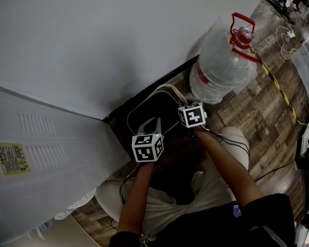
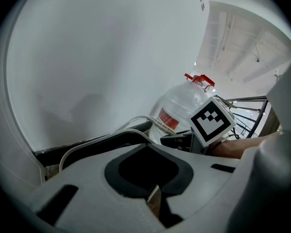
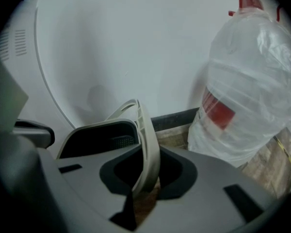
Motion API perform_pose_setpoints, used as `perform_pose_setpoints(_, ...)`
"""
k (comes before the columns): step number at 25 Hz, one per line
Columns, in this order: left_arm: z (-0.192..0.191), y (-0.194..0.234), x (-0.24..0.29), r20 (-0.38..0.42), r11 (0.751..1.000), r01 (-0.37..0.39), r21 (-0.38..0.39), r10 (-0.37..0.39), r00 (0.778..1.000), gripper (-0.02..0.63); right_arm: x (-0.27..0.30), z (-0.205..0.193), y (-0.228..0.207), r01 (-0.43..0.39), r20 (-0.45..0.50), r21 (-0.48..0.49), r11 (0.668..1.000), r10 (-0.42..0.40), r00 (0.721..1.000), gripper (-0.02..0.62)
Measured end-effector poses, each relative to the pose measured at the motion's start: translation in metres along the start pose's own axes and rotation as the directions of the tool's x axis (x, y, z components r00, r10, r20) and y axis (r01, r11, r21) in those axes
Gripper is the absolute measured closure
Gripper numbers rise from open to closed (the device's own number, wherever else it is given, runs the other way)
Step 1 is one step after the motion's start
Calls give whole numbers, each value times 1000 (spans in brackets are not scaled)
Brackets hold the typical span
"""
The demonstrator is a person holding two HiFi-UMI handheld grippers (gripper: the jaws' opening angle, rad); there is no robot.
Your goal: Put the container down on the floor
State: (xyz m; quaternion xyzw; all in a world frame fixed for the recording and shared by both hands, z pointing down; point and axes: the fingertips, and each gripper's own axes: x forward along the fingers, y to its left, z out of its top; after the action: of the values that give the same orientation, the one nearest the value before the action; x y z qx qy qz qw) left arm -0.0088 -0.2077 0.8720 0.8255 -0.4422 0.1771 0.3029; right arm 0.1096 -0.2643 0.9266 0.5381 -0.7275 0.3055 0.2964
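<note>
The container (image 1: pixel 153 108) is a black bin with a cream rim and a cream bail handle (image 1: pixel 170 90). It is low by the dark skirting at the foot of the white wall. My right gripper (image 1: pixel 184 108) is shut on that handle (image 3: pixel 148 144), which stands up between its jaws above the container's dark inside (image 3: pixel 97 137). My left gripper (image 1: pixel 150 124) hovers at the container's near side, shut with nothing in it. In the left gripper view the left gripper (image 2: pixel 153 195) points over the cream rim (image 2: pixel 102 140).
A large clear water bottle (image 1: pixel 221 60) with a red cap and carry handle stands right of the container, close to it (image 3: pixel 247 96). A white vented appliance panel (image 1: pixel 36 153) fills the left. My knees (image 1: pixel 232 138) are just behind the grippers. Cables (image 1: pixel 286 40) lie on the wood floor.
</note>
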Motion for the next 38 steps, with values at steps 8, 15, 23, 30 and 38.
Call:
perform_pose_setpoints(8,1,-3,0,3,1000,9,9,-9,1000,592,4,-4,1,-19,-10,15,1000,20,1000,505)
perform_pose_setpoints(15,-2,-4,2,-5,1000,11,6,-11,1000,592,9,-9,2,-47,-13,18,999,47,999,470)
perform_pose_setpoints(23,-6,-6,3,-16,1000,14,8,-14,1000,592,14,-21,-4,-30,-47,20,999,31,998,413)
perform_pose_setpoints(30,-8,-6,3,-19,1000,18,1,-18,1000,592,19,-27,-4,-34,-61,14,999,35,998,393)
perform_pose_setpoints(38,-8,-8,4,-20,1000,24,-7,-24,1000,592,23,-29,-8,-32,-59,29,999,34,998,379)
